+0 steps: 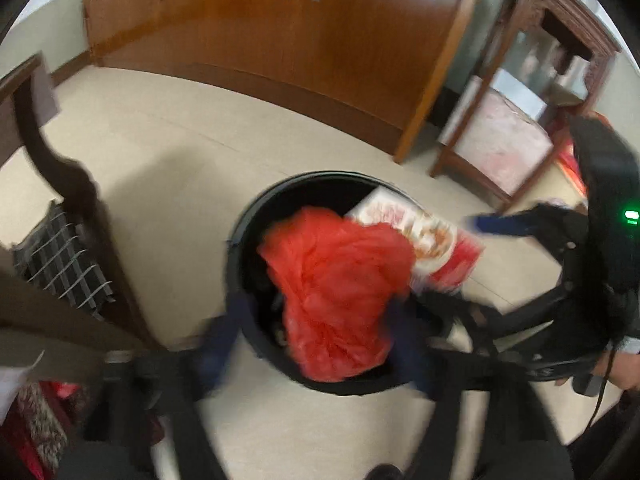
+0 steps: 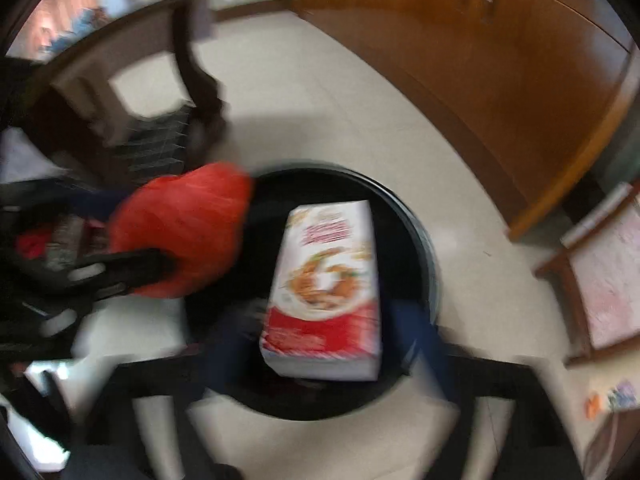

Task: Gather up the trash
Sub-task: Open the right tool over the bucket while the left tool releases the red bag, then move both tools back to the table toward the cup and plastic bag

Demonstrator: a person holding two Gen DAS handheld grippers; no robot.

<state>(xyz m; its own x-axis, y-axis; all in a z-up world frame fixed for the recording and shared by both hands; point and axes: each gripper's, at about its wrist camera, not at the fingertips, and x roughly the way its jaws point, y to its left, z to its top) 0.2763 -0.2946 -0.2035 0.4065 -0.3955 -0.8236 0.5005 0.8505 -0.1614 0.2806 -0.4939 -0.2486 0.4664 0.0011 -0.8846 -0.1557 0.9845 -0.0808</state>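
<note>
While both of my tools point steeply down at it, the black bin (image 1: 256, 216) sits on the pale floor (image 1: 168, 152) directly ahead of my two pairs of jaws. A crumpled red plastic bag (image 1: 336, 300) lies between the fingers of my left gripper (image 1: 320, 344), over the bin's mouth and reaching to its near rim; the blue fingers (image 1: 224, 340) stand wide on either side of it, and blur keeps me from telling whether a pad touches it. A red and white food box (image 2: 324, 292) lies between the fingers of my right gripper (image 2: 320, 344), its far end over the bin's interior, its near end at the near rim. Those jaws also stand wide, with a gap showing between the right finger (image 2: 420, 340) and the box's edge.

Seen from the left wrist, the box pokes out past the bin's right rim. Seen from the right wrist, the bag bulges beyond the bin's left rim, beside my left tool.

Beyond the bin's far rim, bare floor runs clear to a wooden cabinet (image 1: 300, 40). To the left of my left jaws, a dark chair leg (image 1: 72, 184) and a wire rack (image 1: 64, 256) stand near the bin, with a strip of floor between. To the right, a wooden side table (image 1: 520, 120) stands apart from the bin.
</note>
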